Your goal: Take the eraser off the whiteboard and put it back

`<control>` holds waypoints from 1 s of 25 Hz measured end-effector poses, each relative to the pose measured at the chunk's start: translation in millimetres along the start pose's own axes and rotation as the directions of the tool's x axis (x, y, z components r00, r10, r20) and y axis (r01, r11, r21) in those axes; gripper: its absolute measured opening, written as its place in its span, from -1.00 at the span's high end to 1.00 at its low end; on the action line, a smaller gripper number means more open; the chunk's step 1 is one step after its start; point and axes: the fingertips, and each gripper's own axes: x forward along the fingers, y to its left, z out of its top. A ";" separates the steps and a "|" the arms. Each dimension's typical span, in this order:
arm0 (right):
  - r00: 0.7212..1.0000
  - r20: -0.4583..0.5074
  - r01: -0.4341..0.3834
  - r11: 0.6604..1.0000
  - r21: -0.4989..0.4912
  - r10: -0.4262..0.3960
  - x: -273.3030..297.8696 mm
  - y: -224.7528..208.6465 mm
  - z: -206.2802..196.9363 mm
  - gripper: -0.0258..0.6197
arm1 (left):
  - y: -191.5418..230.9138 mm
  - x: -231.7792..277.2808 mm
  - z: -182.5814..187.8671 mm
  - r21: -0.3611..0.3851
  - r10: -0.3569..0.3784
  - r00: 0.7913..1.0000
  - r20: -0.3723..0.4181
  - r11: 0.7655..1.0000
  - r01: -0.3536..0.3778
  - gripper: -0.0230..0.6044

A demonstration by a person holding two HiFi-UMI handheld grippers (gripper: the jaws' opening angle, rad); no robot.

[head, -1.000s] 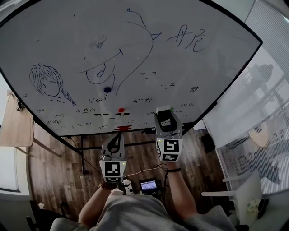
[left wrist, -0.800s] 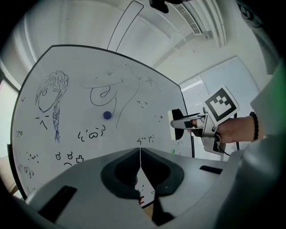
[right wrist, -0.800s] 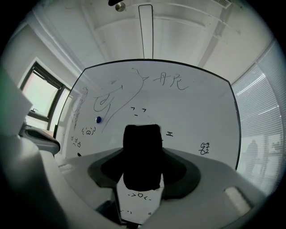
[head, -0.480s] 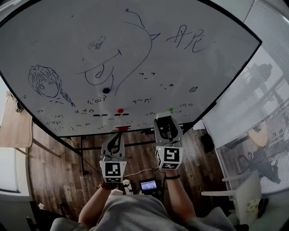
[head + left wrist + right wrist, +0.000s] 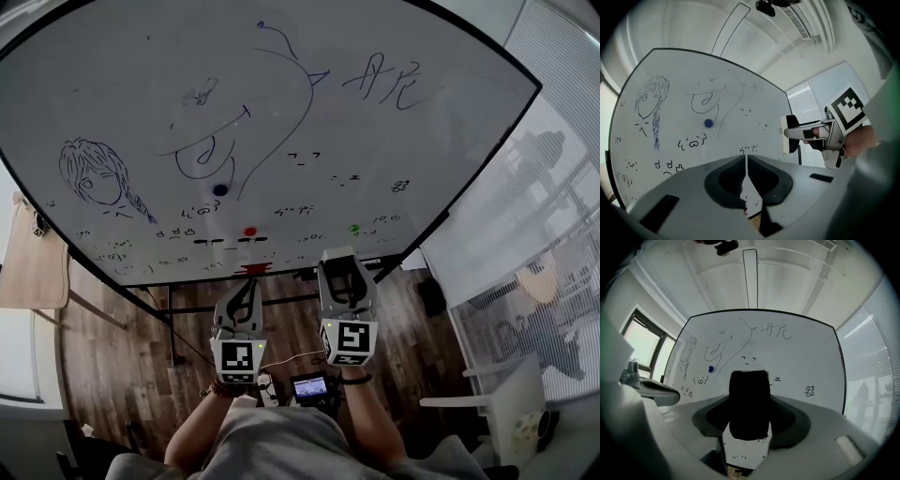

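Note:
The black eraser (image 5: 749,404) stands upright between the jaws of my right gripper (image 5: 749,427), which is shut on it. In the left gripper view the eraser (image 5: 791,135) shows at that gripper's tip, a short way off the whiteboard (image 5: 693,84). In the head view my right gripper (image 5: 339,264) hangs just below the whiteboard's (image 5: 281,94) lower edge. My left gripper (image 5: 240,289) is lower and to the left, level, its jaws shut together on nothing (image 5: 746,159).
The board carries drawings, a blue magnet (image 5: 220,188), a red magnet (image 5: 249,231) and a green magnet (image 5: 353,228). A red thing (image 5: 253,269) sits at the board's bottom rail. Window blinds (image 5: 525,244) stand to the right. A small screen (image 5: 309,386) lies on the wooden floor.
My right gripper with the eraser has drawn back from the board, lower in the head view, and the green magnet now shows. The left gripper stayed put.

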 end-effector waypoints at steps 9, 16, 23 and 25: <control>1.000 0.012 -0.005 0.999 0.041 0.004 -17.1 12.1 -7.1 0.19 | -3.5 -9.5 3.3 -0.011 0.000 1.000 0.011 1.000 0.000 0.90; 1.000 0.000 0.005 0.998 0.060 -0.005 -26.4 21.3 -16.3 0.19 | -6.4 -13.1 0.0 -0.003 0.004 1.000 0.013 1.000 -0.004 0.90; 1.000 -0.008 0.013 0.997 0.076 -0.013 -30.9 25.4 -21.7 0.19 | -14.1 -12.5 -2.4 0.011 -0.007 1.000 0.018 1.000 0.007 0.90; 1.000 -0.015 0.015 0.997 0.074 -0.014 -32.5 25.9 -24.5 0.19 | -15.8 -12.5 -3.2 0.009 -0.011 1.000 0.017 1.000 0.011 0.90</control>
